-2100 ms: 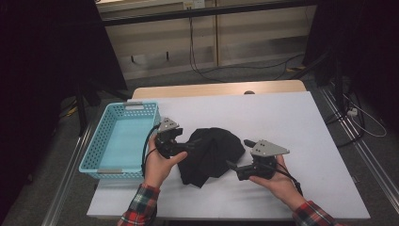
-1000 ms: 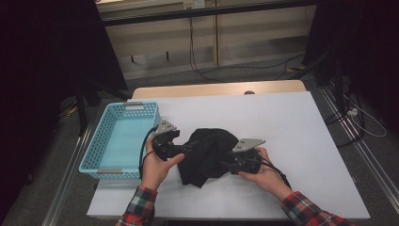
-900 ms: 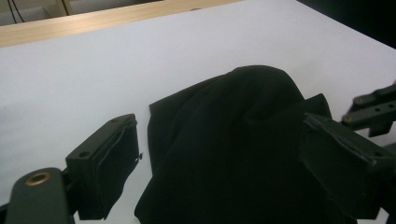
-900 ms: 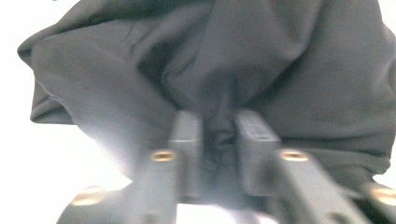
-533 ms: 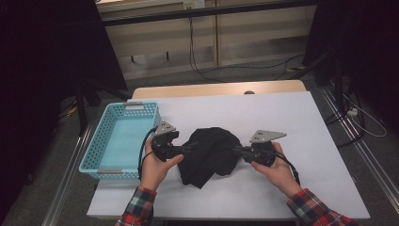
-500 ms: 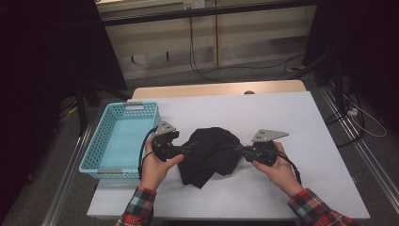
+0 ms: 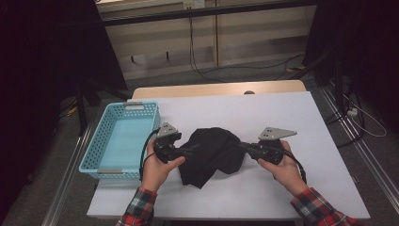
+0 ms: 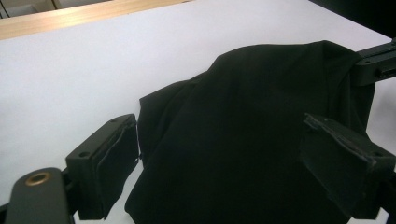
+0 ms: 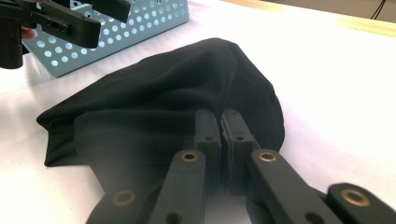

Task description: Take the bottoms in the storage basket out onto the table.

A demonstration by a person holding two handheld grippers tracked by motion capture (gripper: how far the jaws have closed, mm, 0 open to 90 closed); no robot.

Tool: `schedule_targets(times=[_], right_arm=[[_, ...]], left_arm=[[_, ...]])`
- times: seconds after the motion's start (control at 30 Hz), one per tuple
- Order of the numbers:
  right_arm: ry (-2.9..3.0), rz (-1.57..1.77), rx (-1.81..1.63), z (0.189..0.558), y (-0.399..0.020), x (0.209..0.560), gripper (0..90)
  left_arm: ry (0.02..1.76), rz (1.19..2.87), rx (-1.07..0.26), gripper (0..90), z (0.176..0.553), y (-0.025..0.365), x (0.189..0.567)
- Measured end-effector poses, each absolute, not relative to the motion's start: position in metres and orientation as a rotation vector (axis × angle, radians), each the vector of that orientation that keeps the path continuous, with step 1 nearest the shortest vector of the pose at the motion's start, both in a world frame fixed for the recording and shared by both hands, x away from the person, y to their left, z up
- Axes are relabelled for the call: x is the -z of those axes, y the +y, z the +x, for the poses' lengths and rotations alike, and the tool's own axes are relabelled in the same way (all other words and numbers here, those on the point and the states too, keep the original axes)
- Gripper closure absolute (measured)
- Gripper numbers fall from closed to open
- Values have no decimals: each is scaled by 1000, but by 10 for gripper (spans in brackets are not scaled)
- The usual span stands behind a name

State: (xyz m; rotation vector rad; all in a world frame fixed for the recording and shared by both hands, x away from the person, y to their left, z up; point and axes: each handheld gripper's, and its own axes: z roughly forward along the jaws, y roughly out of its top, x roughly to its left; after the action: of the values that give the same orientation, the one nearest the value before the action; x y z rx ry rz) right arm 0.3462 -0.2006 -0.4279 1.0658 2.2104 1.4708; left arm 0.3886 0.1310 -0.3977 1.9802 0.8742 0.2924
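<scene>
R tool (image 7: pixel 245 147) now clamped on the R edge of the black garment (image 7: pixel 212 153); the right gripper view shows its jaws pinched together with a fold of cloth between the pads. Jaws have just been closing: 1 s ago this tool sat lower and nearer the person at abt 5 o'clock of the cloth, since then it slid out toward 3 o'clock and lifted slightly, pulling that edge w/ it. Judged: grasp done on the R side, cloth starting to be tensioned/spread, prob for a fold or for a move to the basket.

L tool (image 7: pixel 190 151) at 9 o'clock of the garment, same spot as 1 s ago, jaws wide. In the left gripper view the pads (image 8: pixel 108 163) stand either side of the cloth's near edge w/o pressing it, so no grip there yet; that's the step left before both sides are held.

Garment lies bunched mid-surface (image 7: pixel 282 113), between both tools, touching the surface. Light blue basket (image 7: pixel 109 162) farther at 9–10 o'clock, nothing in it.

Hard to tell: black on black, so how many layers R tool caught is unclear; garment type (sleeves, collar) not readable; cloth under the L tool's lower pad is cut off at the frame bottom; L pad-to-cloth contact uncertain
</scene>
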Motion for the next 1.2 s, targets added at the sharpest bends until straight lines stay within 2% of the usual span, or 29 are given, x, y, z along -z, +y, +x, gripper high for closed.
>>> schedule_targets(times=[1.2], right_arm=[[2137,1117,-1508,350,-215,423,878]], left_arm=[[831,1989,-261,126,388,129,403]])
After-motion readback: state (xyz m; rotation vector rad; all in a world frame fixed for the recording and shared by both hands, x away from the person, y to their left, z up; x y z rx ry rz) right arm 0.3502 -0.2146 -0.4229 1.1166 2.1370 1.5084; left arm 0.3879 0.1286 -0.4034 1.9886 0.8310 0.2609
